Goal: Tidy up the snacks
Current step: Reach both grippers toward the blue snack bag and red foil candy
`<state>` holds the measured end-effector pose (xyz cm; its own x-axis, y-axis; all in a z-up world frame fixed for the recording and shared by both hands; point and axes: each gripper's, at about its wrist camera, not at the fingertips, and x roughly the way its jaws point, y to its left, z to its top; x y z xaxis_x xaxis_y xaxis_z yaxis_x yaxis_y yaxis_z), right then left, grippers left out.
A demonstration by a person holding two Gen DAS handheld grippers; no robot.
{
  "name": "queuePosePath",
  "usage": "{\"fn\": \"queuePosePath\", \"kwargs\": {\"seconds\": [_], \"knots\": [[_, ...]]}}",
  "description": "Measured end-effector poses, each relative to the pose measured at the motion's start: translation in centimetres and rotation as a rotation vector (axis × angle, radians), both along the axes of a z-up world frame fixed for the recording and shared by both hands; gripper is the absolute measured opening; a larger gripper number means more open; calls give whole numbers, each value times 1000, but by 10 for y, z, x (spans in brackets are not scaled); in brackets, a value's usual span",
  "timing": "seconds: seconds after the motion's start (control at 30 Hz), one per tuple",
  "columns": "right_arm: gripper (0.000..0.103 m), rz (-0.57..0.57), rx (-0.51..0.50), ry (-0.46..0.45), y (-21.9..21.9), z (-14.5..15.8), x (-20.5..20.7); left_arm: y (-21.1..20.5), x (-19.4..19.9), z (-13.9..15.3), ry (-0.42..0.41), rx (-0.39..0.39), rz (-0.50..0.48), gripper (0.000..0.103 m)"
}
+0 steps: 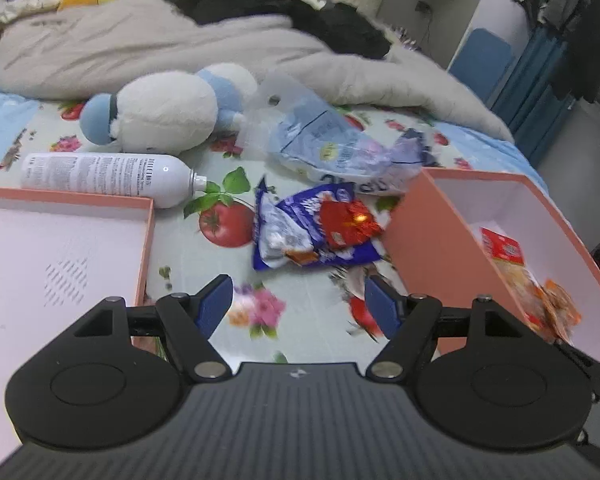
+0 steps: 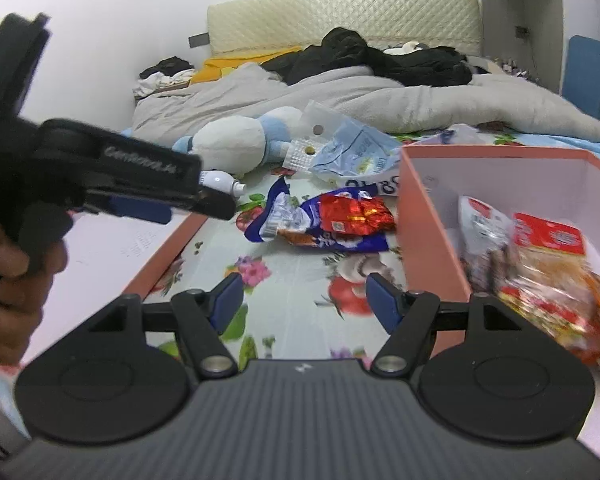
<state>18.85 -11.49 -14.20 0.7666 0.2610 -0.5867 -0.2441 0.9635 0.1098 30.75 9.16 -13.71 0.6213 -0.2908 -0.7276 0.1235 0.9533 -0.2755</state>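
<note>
A blue snack bag (image 1: 300,236) (image 2: 300,226) lies on the flowered bedsheet with a red foil packet (image 1: 348,220) (image 2: 354,214) on top of it. Behind them is a pale blue plastic bag (image 1: 332,144) (image 2: 352,152). To the right stands a pink box (image 1: 428,240) (image 2: 424,216) holding red and orange snack packs (image 1: 512,264) (image 2: 548,264). My left gripper (image 1: 300,304) hovers open over the sheet, short of the blue bag, with nothing between its fingers. My right gripper (image 2: 304,300) is likewise open and empty. The left gripper's body (image 2: 112,176) shows at the left of the right wrist view.
A pink box lid (image 1: 60,248) (image 2: 140,248) lies at the left. A white spray can (image 1: 104,176) and a white-and-blue plush toy (image 1: 168,112) (image 2: 236,140) lie behind it. A grey duvet (image 1: 180,48) and dark clothes (image 1: 284,8) cover the far bed.
</note>
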Motion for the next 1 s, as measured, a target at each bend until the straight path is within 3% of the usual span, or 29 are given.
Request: {"fn": "queuePosePath", "kwargs": {"seconds": [0.2,0.3,0.4,0.57,0.7,0.77,1.0], "knots": [[66,55,-64,0,16,-6,48,9,67,-24,101,-12,2,76],[62,38,-74,14,21,-13,72,9,94,-29,167,26,16,75],[58,31,-83,1,26,-20,90,8,119,-31,241,-14,8,75],[51,5,-103,44,29,-31,121,-1,145,-38,351,-5,25,76],[51,-6,-106,63,27,-38,137,-14,155,-44,406,57,9,76],[51,-16,-92,88,26,-42,143,-21,157,-47,410,102,-4,76],[47,-31,-97,103,27,-47,151,-27,165,-55,401,99,-8,76]]}}
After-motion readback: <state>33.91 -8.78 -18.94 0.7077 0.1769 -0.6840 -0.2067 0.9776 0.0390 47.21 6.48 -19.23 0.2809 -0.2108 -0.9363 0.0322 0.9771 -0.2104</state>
